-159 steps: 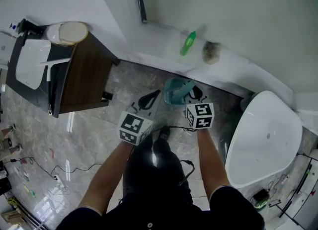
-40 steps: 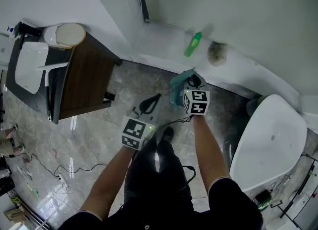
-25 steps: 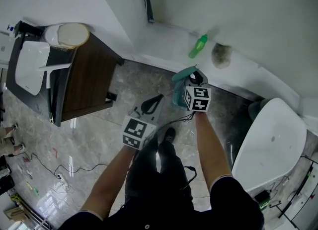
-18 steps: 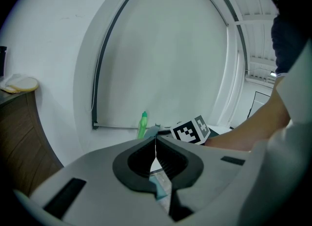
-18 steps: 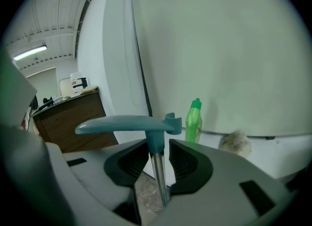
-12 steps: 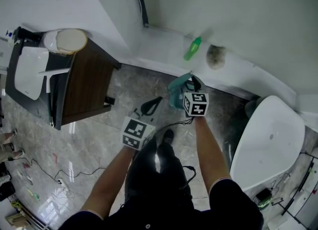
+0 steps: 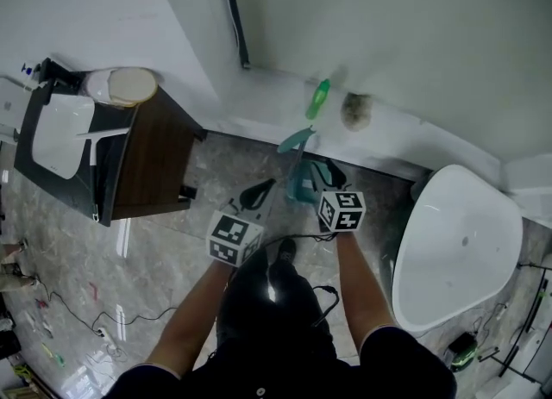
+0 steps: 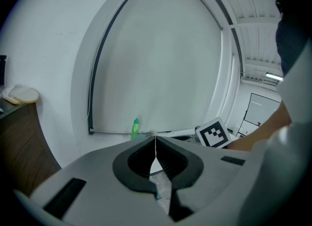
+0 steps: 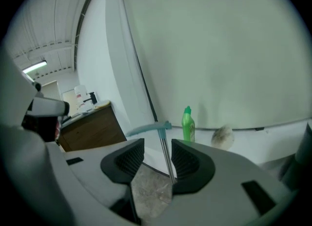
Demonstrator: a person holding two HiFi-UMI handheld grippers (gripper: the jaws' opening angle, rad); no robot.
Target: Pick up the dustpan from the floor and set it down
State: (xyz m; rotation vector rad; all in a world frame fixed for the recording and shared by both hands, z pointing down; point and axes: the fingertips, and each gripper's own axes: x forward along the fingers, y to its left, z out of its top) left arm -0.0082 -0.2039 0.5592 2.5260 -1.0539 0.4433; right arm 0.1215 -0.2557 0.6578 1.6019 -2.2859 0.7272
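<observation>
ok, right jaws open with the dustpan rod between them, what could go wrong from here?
1. The right gripper's jaws have just been opening, but the thin metal rod of the teal long-handled dustpan stands between them, close to one jaw. A sideways pull-back could knock it over.
2. If nothing props it, the dustpan may topple toward the green plastic bottle nearby.

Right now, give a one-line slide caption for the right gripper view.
Right gripper, jaws just opened, straddles the thin metal teal-handled dustpan pole; green plastic bottle stands on white ledge behind.

Free floor (image 7: 226, 158) between cabinet (image 7: 151, 156) and tub (image 7: 457, 242)
</observation>
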